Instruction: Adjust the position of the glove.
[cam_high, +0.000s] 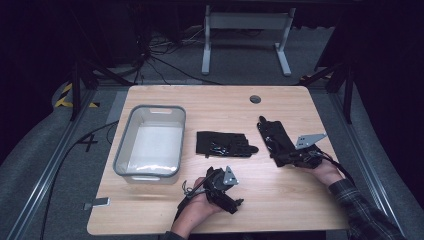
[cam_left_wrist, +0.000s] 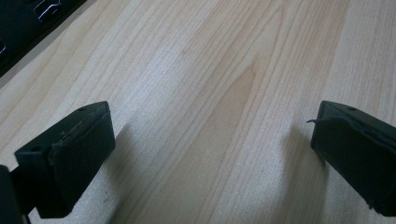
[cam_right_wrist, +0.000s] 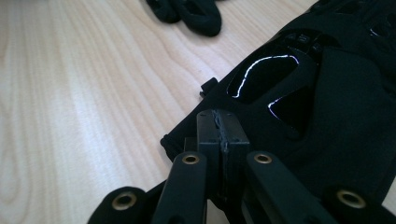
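Two black gloves lie on the wooden table. One glove (cam_high: 222, 144) rests flat at the centre, its fingers (cam_right_wrist: 194, 11) showing far off in the right gripper view. The other glove (cam_high: 274, 137) (cam_right_wrist: 327, 93) lies at the right, angled away. My right gripper (cam_high: 281, 161) (cam_right_wrist: 223, 126) is at that glove's near cuff edge, its pads pressed together on the fabric. My left gripper (cam_high: 236, 204) (cam_left_wrist: 212, 154) sits low over bare wood near the front edge, open, with nothing between its pads (cam_left_wrist: 74, 149).
A grey plastic bin (cam_high: 122, 145) stands empty at the left of the table (cam_high: 280, 210). A round cable hole (cam_high: 255, 99) sits near the far edge. A small metal piece (cam_high: 100, 202) lies at the front left corner. Beyond the table stand a white frame and cables.
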